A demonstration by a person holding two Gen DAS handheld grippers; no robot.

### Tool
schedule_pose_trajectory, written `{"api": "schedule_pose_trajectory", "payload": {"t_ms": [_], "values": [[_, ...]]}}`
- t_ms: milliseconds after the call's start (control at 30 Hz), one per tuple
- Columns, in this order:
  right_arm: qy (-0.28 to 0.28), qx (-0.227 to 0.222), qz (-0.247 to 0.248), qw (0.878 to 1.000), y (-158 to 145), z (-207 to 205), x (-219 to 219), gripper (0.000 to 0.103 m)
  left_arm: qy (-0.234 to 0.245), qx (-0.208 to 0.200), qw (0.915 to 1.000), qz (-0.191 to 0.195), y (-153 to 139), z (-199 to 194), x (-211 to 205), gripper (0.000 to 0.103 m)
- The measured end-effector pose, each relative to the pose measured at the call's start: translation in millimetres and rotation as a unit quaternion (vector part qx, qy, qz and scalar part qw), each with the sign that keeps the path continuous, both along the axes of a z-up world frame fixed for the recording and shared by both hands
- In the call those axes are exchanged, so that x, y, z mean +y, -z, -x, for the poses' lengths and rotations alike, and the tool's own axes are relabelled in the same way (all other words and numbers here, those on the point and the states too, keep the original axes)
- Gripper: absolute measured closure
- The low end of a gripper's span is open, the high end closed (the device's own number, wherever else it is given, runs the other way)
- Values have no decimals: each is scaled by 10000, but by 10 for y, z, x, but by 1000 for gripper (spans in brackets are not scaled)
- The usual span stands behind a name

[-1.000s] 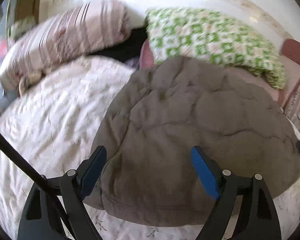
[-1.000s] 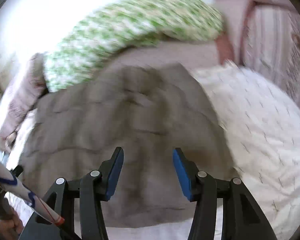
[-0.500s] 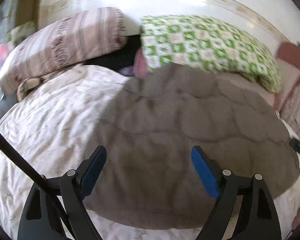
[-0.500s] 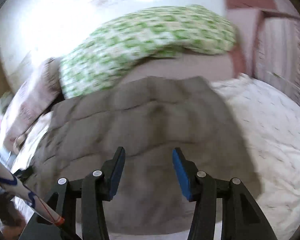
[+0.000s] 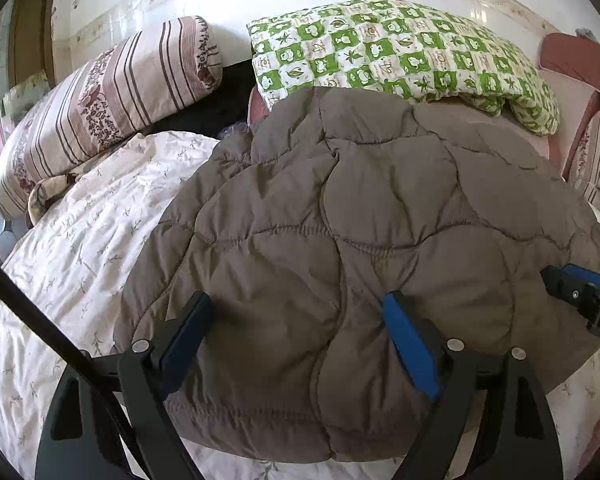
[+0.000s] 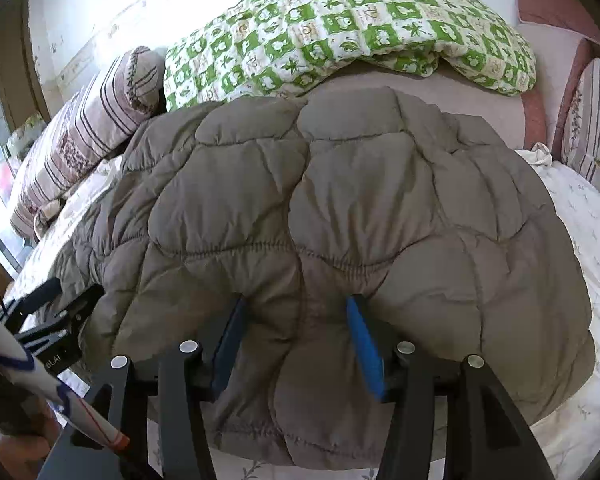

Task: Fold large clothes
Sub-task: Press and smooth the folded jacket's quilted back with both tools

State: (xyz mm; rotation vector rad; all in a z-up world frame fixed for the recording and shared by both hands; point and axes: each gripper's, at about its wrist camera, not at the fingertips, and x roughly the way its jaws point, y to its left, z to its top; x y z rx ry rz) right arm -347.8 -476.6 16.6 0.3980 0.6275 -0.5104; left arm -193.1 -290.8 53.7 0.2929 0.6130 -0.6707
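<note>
Left gripper point(image 5: 296, 344): lower centre of its view, jaws wide, astride the near hem but not pressing it.
Right gripper point(image 6: 292, 344): lower centre, jaws half apart; padding bulges between them, pinch uncertain.
Quilted brown jacket point(image 5: 340, 220): mid-frame, spread on the floral bedsheet point(image 5: 80, 240).
Advice: probably seize both hem corners evenly and deep, since puffy fabric likely slips.
Beyond: green checked quilt point(image 5: 400, 52), upper right; striped pillow point(image 5: 100, 100), upper left.

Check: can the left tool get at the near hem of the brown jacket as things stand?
Probably yes. The left tool is open above the jacket, whose hem lies bare on the sheet just below; nothing covers it.
</note>
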Motion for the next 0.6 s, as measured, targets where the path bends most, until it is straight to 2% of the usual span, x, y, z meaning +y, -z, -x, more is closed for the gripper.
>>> {"api": "schedule_pose_trajectory", "payload": {"t_ms": [600], "values": [[-83,126,29,9999,36,-36,-2,43,-1,-154,9999,-62,38,20,-15,15]]}}
